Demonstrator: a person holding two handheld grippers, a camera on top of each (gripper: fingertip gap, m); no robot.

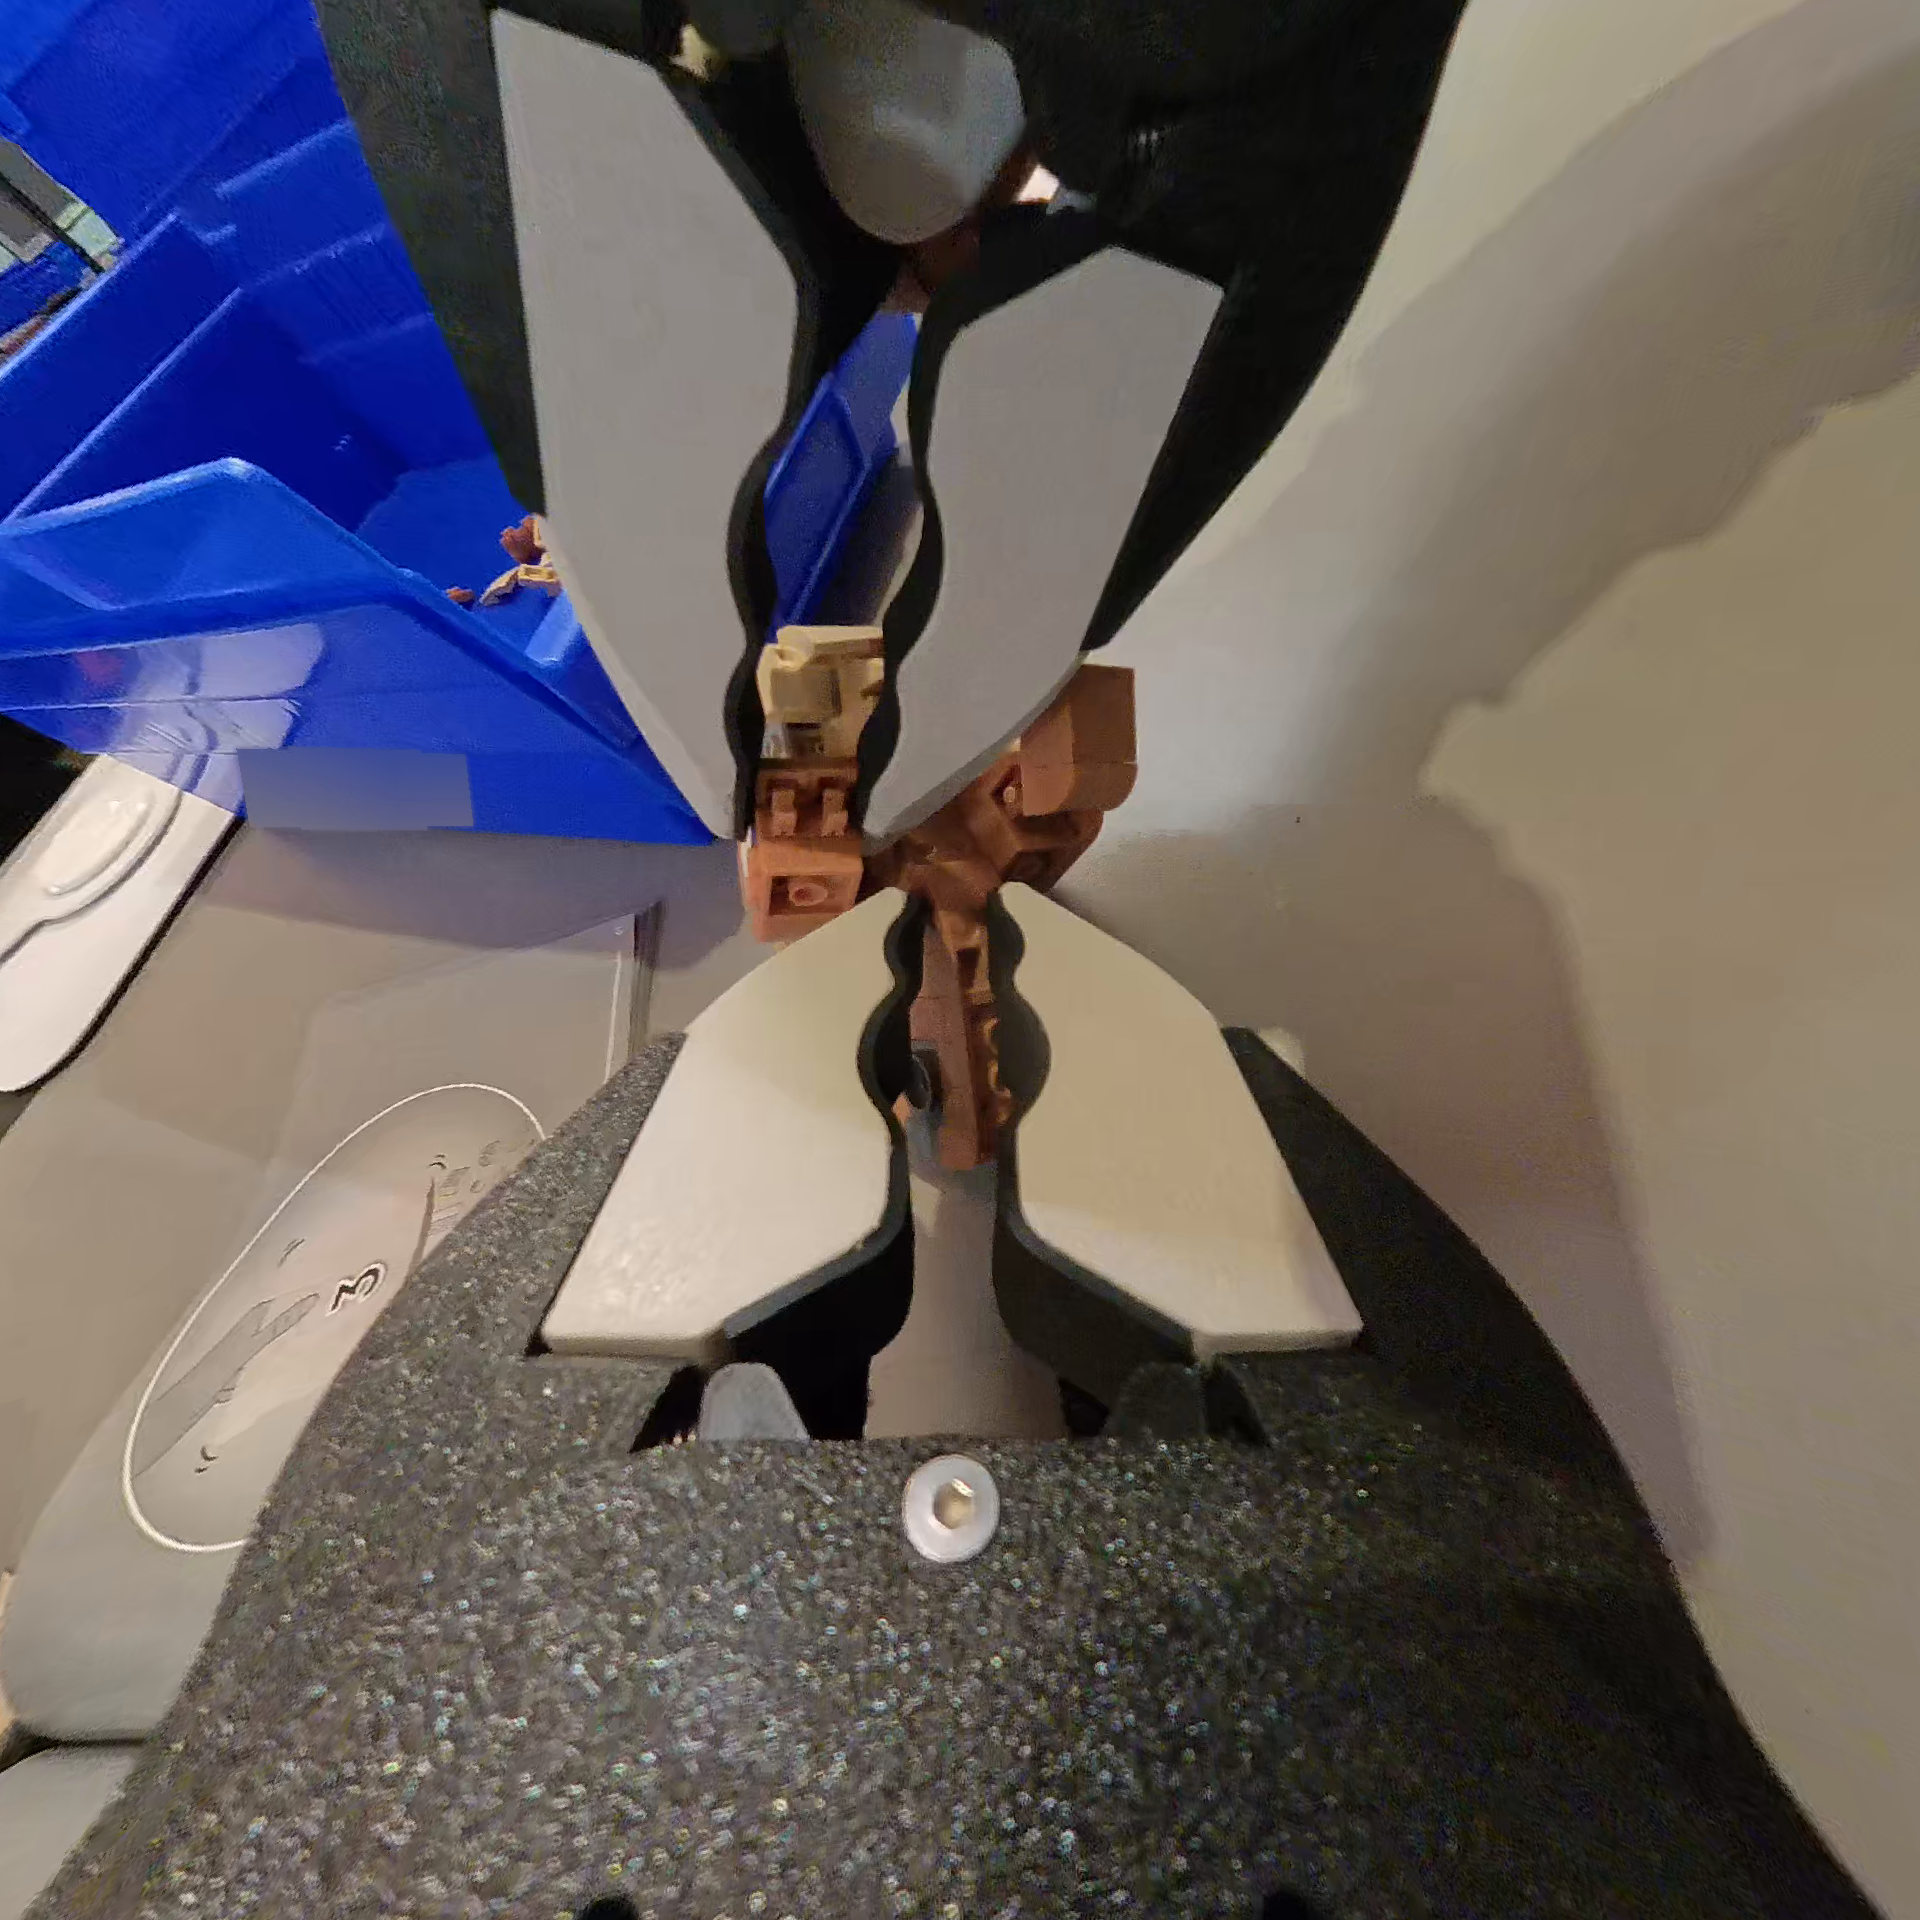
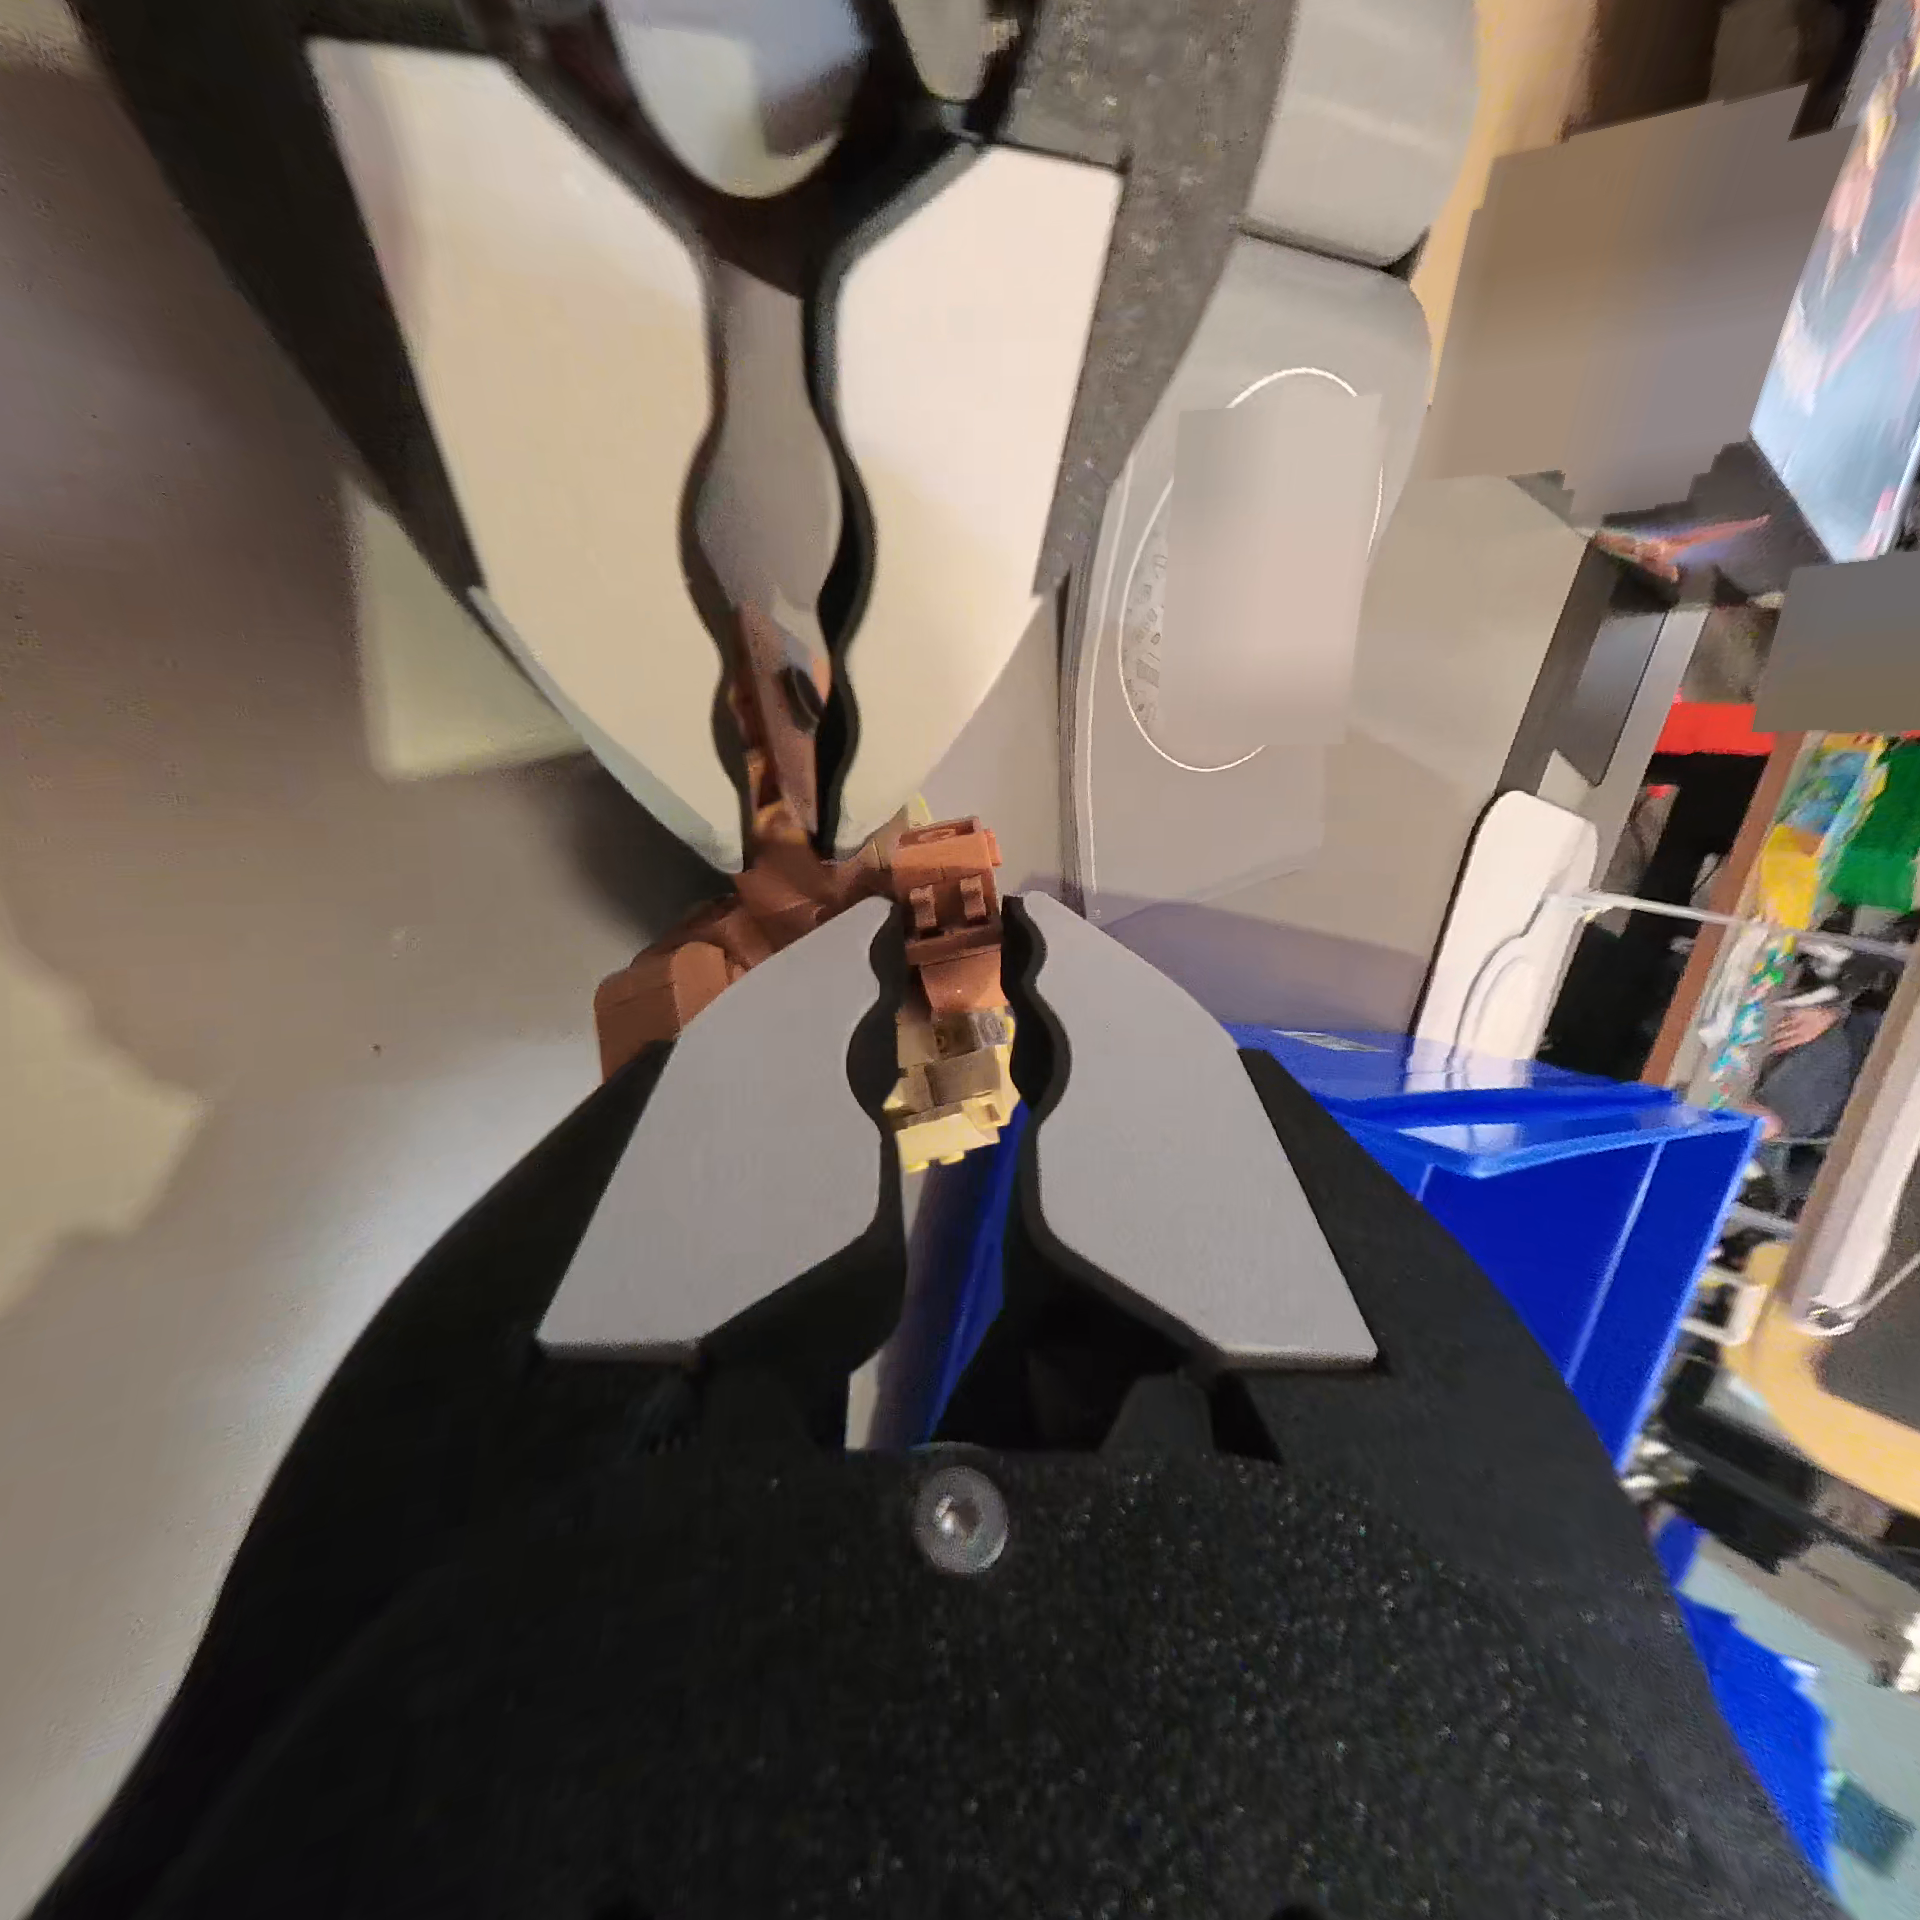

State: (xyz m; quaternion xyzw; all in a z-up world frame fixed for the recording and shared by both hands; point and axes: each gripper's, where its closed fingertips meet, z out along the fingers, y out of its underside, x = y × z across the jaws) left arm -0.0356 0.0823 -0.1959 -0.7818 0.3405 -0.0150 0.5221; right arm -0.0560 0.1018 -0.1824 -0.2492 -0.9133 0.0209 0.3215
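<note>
Gripping one brown brick model (image 1: 951, 873) from both ends, your left gripper (image 1: 951, 1039) is nearly closed on its thin brown limb and your right gripper (image 2: 951, 1029) pinches the brown-and-tan end. It hangs above the table (image 1: 1455, 1039), with the blue bin (image 1: 260, 623) at ten o'clock. I'd judge twisting could snap the joint.
</note>
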